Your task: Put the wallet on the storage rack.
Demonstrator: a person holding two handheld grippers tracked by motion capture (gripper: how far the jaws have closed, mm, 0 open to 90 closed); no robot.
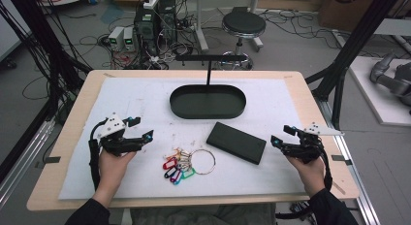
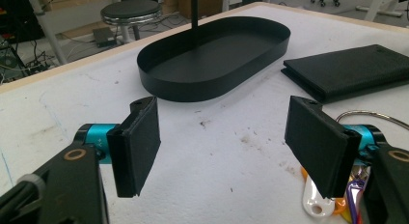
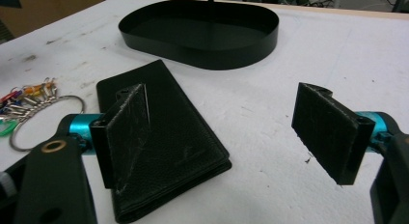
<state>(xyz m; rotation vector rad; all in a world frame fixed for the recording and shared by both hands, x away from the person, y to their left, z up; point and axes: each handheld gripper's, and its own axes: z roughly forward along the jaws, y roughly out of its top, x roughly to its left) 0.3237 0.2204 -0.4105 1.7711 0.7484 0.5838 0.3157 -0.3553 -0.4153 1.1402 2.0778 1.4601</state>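
Nothing is moved yet: keys (image 1: 181, 165) and wallet (image 1: 236, 142) lie mid-desk, near its front edge, the tray (image 1: 207, 101) behind them empty. Left gripper (image 1: 144, 130) and right gripper (image 1: 280, 136) hover wide open, holding nothing.

Item count on the table (image 1: 72, 137): one black oval tray (image 1: 208, 102), one black wallet (image 1: 236, 142), one key ring (image 1: 203, 162) carrying a bunch of coloured key tags (image 1: 175, 168), exact tag number indeterminate. Claws: two, left claw (image 1: 142, 128) and right claw (image 1: 282, 136).

stool (image 1: 244, 25) on floor behind table | electronics boxes (image 1: 122, 39) far left | white mat (image 1: 131, 101)
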